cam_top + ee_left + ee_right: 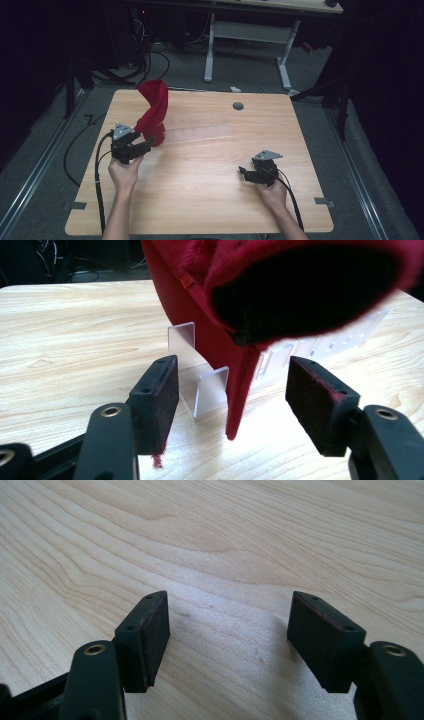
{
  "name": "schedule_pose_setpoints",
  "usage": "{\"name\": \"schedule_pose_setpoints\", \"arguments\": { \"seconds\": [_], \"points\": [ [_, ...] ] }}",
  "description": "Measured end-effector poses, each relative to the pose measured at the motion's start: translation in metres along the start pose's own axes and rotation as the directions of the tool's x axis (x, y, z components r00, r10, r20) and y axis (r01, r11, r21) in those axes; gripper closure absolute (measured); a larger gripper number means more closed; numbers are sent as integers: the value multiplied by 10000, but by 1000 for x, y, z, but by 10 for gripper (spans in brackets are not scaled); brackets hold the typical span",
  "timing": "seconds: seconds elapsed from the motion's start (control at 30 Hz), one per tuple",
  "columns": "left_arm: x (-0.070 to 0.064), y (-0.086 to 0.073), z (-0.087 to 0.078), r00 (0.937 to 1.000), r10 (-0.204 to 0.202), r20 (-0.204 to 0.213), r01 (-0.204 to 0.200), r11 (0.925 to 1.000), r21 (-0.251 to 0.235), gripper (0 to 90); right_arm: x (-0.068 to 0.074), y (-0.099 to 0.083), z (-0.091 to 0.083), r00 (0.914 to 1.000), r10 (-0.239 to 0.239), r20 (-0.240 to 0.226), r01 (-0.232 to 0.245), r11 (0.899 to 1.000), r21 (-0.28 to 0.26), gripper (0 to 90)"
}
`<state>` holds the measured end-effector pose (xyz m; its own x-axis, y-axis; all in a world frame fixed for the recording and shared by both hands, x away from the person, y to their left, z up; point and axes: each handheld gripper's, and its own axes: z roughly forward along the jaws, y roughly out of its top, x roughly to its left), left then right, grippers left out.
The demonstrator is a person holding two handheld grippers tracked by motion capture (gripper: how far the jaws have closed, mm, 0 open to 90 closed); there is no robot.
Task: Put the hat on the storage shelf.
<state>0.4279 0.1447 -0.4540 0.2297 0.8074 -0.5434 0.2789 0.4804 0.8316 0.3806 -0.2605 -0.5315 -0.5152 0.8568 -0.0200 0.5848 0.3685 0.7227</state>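
Observation:
A red fabric cap [154, 111] stands draped over a clear plastic rack [200, 131] at the table's left rear. In the left gripper view the cap [185, 310] looms close, its dark opening facing me, and a thin red edge hangs down between the jaws without touching either pad. Clear upright plates of the rack [212, 390] stand just behind that edge. My left gripper [145, 145] [232, 390] is open right at the cap's base. My right gripper [245, 172] [227, 630] is open over bare wood at the front right, holding nothing.
The wooden table [210, 200] has a grey round cap [238, 106] set near its far edge. Cables trail from both grippers off the front. A white-legged desk [250, 35] stands beyond the table on the grey floor.

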Motion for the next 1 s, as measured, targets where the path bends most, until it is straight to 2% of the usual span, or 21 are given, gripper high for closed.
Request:
{"name": "schedule_pose_setpoints", "arguments": {
  "seconds": [0.53, 0.73, 1.0],
  "points": [
    [3, 3, -30, 10000, 10, 66, -11, 9999, 125, 393, 0, 0, 0, 10000, -12, 2, 12, 10000, -3, 335],
    [2, 2, -41, 9991, -287, 320, 280, 9993, 232, 385, 0, 0, 0, 10000, -9, 5, 9, 10000, -3, 335],
    [-7, -1, -53, 9980, -70, 622, 50, 9994, 337, 362, 0, 0, 0, 10000, -6, 4, 6, 10000, -4, 335]
  ]
}}
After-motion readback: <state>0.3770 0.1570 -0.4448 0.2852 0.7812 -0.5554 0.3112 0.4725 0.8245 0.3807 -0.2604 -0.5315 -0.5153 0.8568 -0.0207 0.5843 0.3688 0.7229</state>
